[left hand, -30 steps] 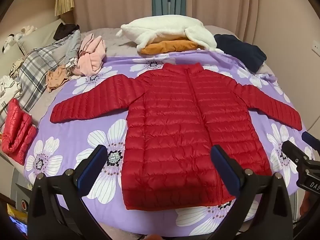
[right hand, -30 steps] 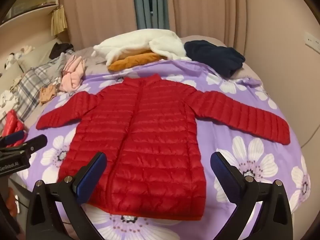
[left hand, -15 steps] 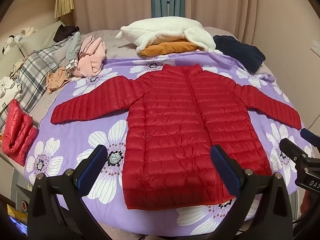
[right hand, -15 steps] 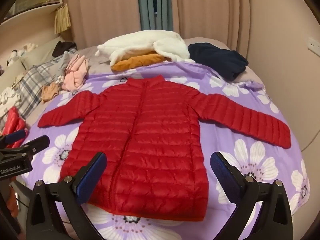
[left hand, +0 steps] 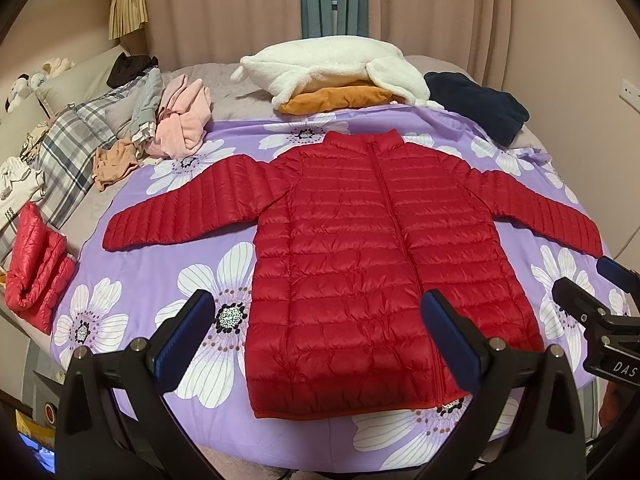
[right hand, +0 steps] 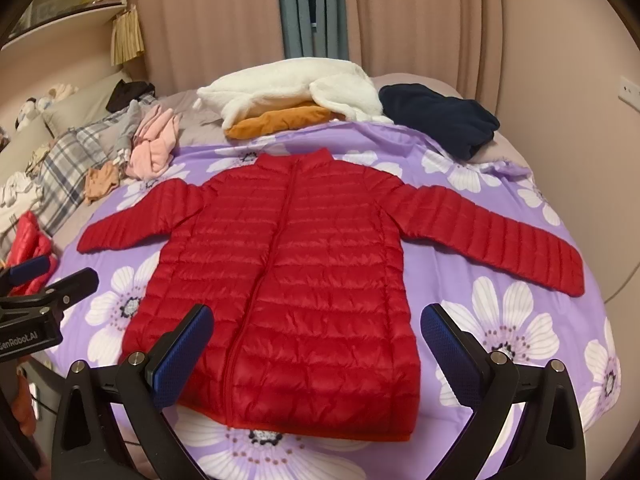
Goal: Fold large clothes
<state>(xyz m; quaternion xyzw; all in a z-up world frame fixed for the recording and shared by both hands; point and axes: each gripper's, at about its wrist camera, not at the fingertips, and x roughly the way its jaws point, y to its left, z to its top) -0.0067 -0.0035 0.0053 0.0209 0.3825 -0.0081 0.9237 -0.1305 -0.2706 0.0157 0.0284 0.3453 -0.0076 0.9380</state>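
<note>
Red puffer jacket (left hand: 360,264) lay flat, zipped, sleeves spread toward nine and three o'clock, on the purple floral bedsheet (left hand: 152,280). Left gripper (left hand: 320,328) and right gripper (right hand: 316,336) hovered above its hem, jaws spread, holding nothing.

We see the room in warm, fairly dim indoor light that falls evenly from above. Shadows are soft and short. The red jacket (left hand: 360,264) carries a mild sheen on its quilting but no hard glare. Both views bend strongly toward the rim, with black vignetting at the corners from 10 to 2 o'clock. The curtains (right hand: 224,12) at 12 o'clock look slightly soft.
</note>
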